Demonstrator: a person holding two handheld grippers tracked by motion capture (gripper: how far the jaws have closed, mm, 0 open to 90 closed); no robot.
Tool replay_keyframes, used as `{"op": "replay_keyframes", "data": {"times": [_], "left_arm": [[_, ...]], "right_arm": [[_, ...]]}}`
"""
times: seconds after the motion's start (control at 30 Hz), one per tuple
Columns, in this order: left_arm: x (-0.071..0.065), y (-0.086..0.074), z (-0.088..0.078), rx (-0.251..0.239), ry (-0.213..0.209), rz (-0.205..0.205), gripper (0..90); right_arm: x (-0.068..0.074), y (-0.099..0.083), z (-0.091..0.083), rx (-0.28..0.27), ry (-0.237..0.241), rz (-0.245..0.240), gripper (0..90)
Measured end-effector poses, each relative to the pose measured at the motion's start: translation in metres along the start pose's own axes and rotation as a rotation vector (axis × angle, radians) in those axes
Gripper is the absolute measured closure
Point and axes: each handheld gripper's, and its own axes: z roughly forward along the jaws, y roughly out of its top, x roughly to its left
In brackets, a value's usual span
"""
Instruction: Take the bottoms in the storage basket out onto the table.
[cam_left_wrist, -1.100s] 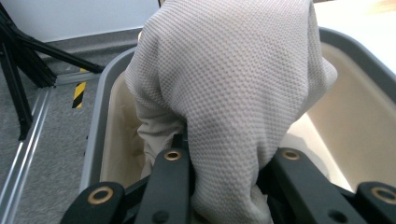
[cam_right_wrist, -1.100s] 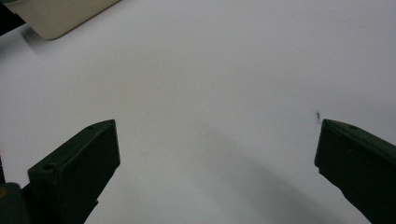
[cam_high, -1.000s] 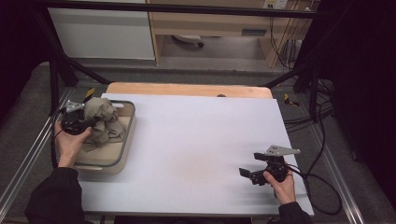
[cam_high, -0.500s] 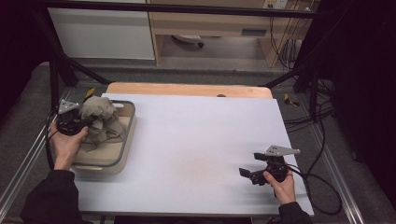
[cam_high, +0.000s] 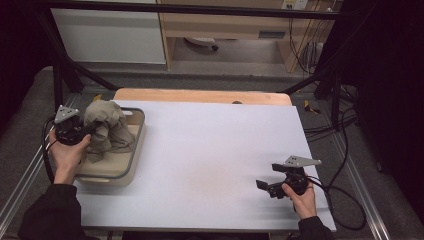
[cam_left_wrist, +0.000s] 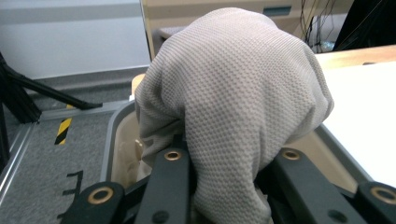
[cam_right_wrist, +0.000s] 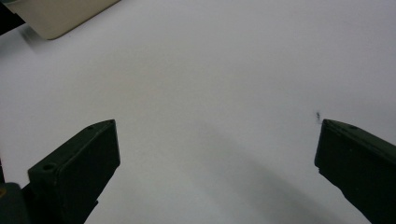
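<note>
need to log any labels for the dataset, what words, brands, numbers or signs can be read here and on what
No readable text anywhere.
Grey cloth held in the left tool: plain weave, no tag or print showing.
Beige tray: no marking.
White table top: blank.
Yellow and black hazard stripe on the floor: a sign without words.
Small plate on the wooden furniture behind the table: too small and blurred to read.

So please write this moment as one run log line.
left tongs: shut on grey cloth | cloth: lifted above beige tub | right tongs: open, empty, over white table
</note>
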Motion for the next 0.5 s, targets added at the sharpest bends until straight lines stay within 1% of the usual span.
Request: {"op": "replay_keyframes", "data": {"times": [0.4,0.5], "left_arm": [[-0.003,0.004,-0.012,-0.059,-0.011,0.005,74.7],[-0.003,0.005,-0.015,-0.083,-0.014,-0.01,74.7]], "right_arm": [[0.0,0.0,0.0,0.0,-0.001,0.0,0.5],[0.0,0.0,0.0,0.0,-0.001,0.0,0.5]]}}
